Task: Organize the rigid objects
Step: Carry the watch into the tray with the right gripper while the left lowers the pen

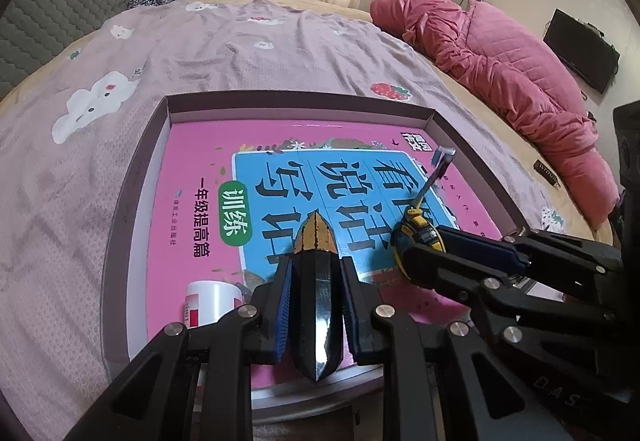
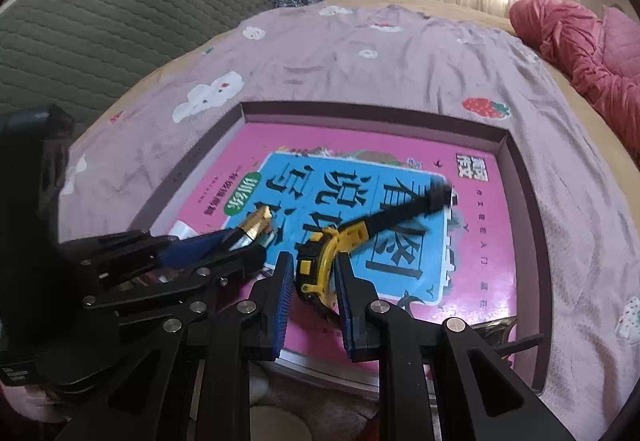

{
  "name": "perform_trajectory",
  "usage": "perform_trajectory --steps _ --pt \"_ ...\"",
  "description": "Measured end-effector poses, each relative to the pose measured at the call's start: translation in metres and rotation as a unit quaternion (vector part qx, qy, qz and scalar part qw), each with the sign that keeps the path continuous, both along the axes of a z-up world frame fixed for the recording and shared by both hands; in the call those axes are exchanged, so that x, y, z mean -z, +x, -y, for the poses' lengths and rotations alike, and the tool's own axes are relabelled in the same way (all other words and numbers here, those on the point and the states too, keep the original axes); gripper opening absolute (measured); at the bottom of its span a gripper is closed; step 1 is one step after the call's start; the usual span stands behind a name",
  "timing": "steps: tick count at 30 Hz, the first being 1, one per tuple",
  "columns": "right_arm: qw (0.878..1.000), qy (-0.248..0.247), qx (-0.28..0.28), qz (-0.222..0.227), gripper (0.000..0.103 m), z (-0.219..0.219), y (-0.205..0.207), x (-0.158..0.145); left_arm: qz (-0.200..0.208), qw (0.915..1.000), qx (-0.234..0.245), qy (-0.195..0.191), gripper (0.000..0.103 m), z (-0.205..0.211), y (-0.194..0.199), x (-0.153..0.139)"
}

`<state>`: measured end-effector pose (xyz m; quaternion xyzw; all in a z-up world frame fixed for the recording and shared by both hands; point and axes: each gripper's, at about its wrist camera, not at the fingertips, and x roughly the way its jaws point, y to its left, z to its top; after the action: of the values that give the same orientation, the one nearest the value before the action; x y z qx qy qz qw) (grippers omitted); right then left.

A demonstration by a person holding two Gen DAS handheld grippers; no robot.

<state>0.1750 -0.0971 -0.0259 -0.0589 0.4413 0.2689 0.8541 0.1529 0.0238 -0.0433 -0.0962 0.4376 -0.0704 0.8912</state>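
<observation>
Both grippers hang over the shallow box (image 1: 160, 145) on the bed (image 1: 240, 53), each carrying something, so the aim looks to be gathering loose items into it. The left gripper (image 1: 316, 281) is clamped on a faceted black piece with a gold tip (image 1: 316, 281), pointing toward the far side. The right gripper (image 2: 310, 277) is closed on a yellow-and-black watch (image 2: 316, 261), its strap trailing up and to the right over the book (image 2: 480, 241). That pink book lies flat in the box, its big Chinese title upside down from here; a green label and a line reading 一年级提高篇 show. A white container (image 1: 212, 301) sits at the box's near left.
</observation>
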Motion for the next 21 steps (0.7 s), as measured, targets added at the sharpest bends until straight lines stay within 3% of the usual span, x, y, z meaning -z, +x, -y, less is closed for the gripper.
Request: perform_trajectory --steps 21 --pt "1.000 0.005 -0.009 0.000 0.027 0.005 -0.012 -0.005 -0.008 0.9999 0.008 0.007 0.023 0.002 0.000 -0.001"
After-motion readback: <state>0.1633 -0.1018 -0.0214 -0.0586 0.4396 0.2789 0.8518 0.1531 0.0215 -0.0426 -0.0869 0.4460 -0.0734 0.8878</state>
